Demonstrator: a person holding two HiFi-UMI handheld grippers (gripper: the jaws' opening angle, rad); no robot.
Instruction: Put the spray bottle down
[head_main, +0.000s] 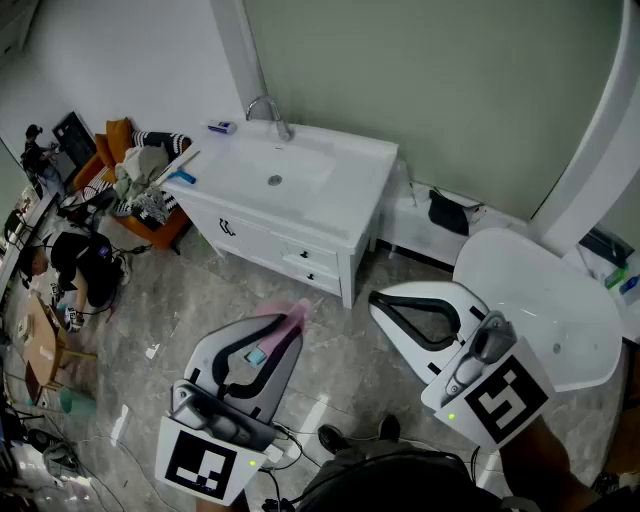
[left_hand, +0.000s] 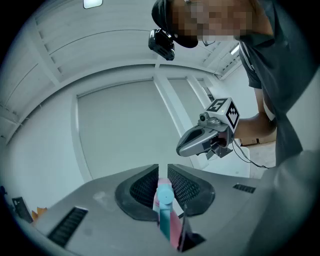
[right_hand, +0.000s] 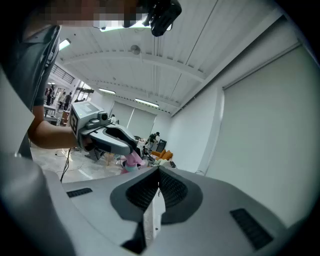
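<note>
The left gripper (head_main: 283, 330) has its jaws closed on the spray bottle (left_hand: 164, 197), a pink bottle with a light blue head that sits pinched between the ribbed black pads, its blue end pointing back towards the gripper's camera. In the head view the bottle hangs in the air over the grey marbled floor (head_main: 190, 290), in front of the white sink cabinet (head_main: 300, 215) and touching neither (only the gripper carries it). The right gripper (head_main: 378, 298) is held up to the right of the left one, apart from it; its jaws are drawn together with nothing between them, and only a pale strip shows through the slit behind the tips. A curved tap (head_main: 268, 110) stands at the back edge of the cabinet top, a small blue and white item (head_main: 222, 127) lies near its back left corner, and another blue piece (head_main: 183, 178) sits at its left edge. A white rounded fixture (head_main: 540, 300) is beyond the right gripper.
</note>
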